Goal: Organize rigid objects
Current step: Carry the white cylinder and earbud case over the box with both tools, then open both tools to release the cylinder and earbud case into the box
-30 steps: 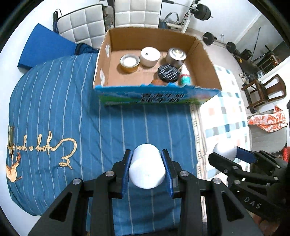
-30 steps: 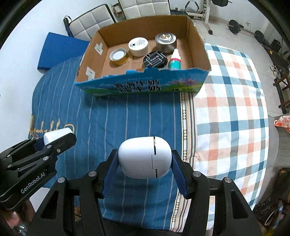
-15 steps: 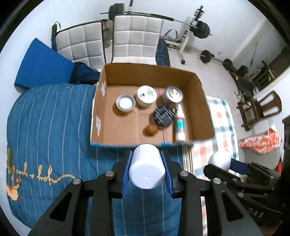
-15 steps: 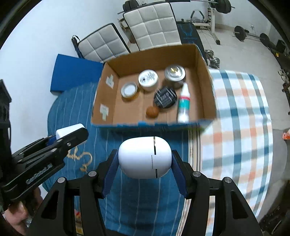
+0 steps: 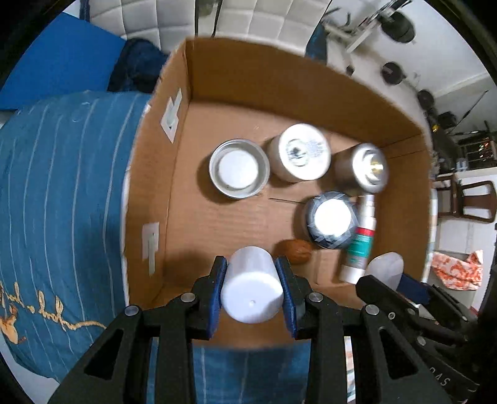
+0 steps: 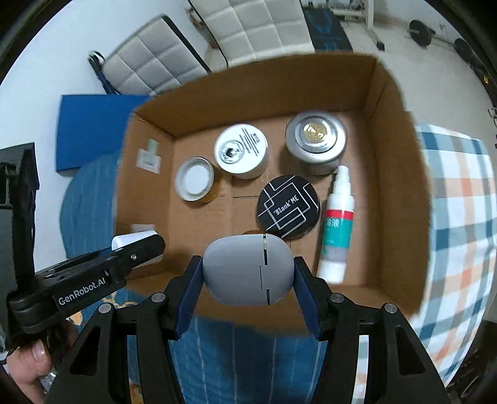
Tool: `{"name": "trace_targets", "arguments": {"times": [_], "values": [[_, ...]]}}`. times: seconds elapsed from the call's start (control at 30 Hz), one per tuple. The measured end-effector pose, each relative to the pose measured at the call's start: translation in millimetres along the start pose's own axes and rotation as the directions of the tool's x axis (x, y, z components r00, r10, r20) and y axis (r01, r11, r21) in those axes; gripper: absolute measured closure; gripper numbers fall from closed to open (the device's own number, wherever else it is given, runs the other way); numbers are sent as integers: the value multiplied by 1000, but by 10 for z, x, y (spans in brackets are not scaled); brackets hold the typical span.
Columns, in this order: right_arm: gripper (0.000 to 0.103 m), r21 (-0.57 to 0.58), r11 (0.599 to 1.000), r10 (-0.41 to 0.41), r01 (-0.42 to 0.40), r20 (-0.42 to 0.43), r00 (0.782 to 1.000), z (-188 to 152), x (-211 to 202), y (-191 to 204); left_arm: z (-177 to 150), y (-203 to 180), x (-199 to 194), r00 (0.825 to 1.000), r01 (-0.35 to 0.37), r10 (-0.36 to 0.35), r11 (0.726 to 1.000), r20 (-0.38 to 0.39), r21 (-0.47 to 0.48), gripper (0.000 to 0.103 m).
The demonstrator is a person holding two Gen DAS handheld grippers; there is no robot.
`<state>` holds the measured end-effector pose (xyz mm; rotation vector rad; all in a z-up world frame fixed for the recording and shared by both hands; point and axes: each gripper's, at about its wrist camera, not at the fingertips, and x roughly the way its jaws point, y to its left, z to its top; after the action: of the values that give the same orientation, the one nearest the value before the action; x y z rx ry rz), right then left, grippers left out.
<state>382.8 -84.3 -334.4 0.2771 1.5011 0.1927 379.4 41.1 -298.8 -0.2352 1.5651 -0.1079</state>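
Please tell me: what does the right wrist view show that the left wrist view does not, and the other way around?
Only the right wrist view shows the white rounded case gripped whole, the "Blank ME" print on the black tin and a checked cloth.

Only the left wrist view shows the white cylinder gripped whole and the brown nut clearly.

Both show the cardboard box, the open tin, two round tins and the spray bottle lying inside.

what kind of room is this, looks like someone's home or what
Probably a spare room at home, used partly as a gym: a bed with a blue striped cover, barbell weights on the floor, and white padded chairs behind the cardboard box.
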Motion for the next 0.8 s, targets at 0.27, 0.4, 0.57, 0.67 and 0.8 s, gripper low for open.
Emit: {"name": "trace_targets", "arguments": {"times": [0.27, 0.4, 0.57, 0.67, 0.8], "values": [[43, 8, 997, -73, 75, -132, 989, 119, 538, -183, 167, -17, 453, 994, -43, 45, 999, -104, 24, 73], [43, -12, 996, -84, 83, -186, 979, 57, 707, -215, 175, -20, 571, 990, -39, 41, 999, -135, 21, 73], [43, -50, 992, -123, 114, -240, 963, 37, 919, -209, 179, -36, 709, 984, -51, 56, 998, -170, 32, 73], [43, -57, 988, -151, 141, -259, 954, 44, 1040, -235, 191, -52, 778, 980, -46, 51, 998, -190, 30, 73], [43, -39, 987, -163, 159, -239, 957, 73, 1089, -289, 240, -51, 858, 976, -49, 56, 998, -211, 35, 73]]}}
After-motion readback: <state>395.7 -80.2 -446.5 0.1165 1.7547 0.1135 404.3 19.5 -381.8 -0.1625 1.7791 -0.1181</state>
